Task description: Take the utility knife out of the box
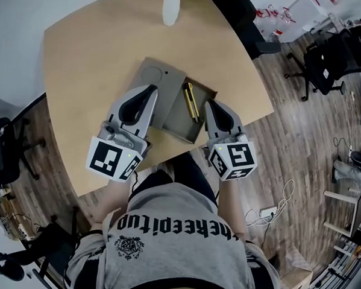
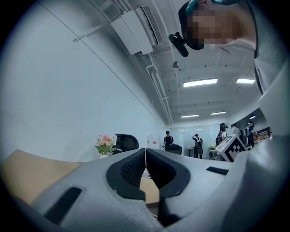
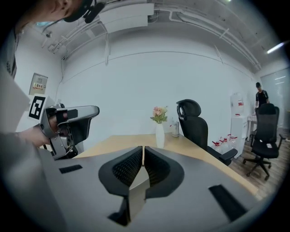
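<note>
In the head view the knife (image 1: 191, 101) lies lengthwise in the open box (image 1: 182, 134) on the table (image 1: 82, 57), close to the box's right wall, with the lid (image 1: 149, 74) folded out flat to the left. The left gripper (image 1: 151, 88) hangs over the lid and the right gripper (image 1: 210, 102) sits just beside the box's right wall, near the knife; neither one touches it. The box is near the table's front edge, so a shove toward the person could probably slide it off. In the left gripper view the jaws are pressed together with nothing between them, aimed level across the table toward a far vase (image 2: 104, 144). If this gripper does not steady the lid or the box, the box may well lift or skid when the knife is pulled. In the right gripper view the jaws are likewise closed tip to tip and empty, pointing over a grey edge of the box toward the vase and a chair (image 3: 192, 118). Going down closed, they would likely knock the wall or push the knife instead of gripping it. The knife is slim and close to the wall, so even opened jaws may catch the wall or pinch only its edge and drop it.
</note>
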Demonstrator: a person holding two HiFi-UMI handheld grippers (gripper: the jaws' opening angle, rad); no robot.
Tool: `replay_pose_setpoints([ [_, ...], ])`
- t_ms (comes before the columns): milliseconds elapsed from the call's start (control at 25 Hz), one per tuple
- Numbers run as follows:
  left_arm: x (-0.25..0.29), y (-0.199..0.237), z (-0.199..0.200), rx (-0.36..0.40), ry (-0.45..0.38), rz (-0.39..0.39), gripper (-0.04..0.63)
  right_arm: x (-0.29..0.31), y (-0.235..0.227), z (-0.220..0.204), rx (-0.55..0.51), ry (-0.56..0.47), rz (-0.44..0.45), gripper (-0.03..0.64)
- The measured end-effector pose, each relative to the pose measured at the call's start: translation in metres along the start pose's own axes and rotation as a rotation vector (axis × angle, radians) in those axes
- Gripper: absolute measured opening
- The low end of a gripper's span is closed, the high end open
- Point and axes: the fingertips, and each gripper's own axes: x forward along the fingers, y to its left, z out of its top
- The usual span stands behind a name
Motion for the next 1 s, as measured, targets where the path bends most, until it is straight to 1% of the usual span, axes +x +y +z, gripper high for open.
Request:
replay_pose_setpoints([
  [400, 0.004, 0.026, -0.016, -0.018, 0.017, 0.104, 0.018, 0.058, -0.018, -0.046, 0.027, 0.166, 0.075, 0.008],
  [560, 0.007, 0.034, -0.019, -0.028, 0.031, 0.145, 0.018, 0.076, -0.024, -0.067, 0.048, 0.248, 0.101, 0.007],
  [1000, 0.013, 0.038, -0.037, -0.045, 0.061, 0.196, 0.018, 0.102, -0.037, -0.12, 0.08, 0.421, 0.129, 0.008],
])
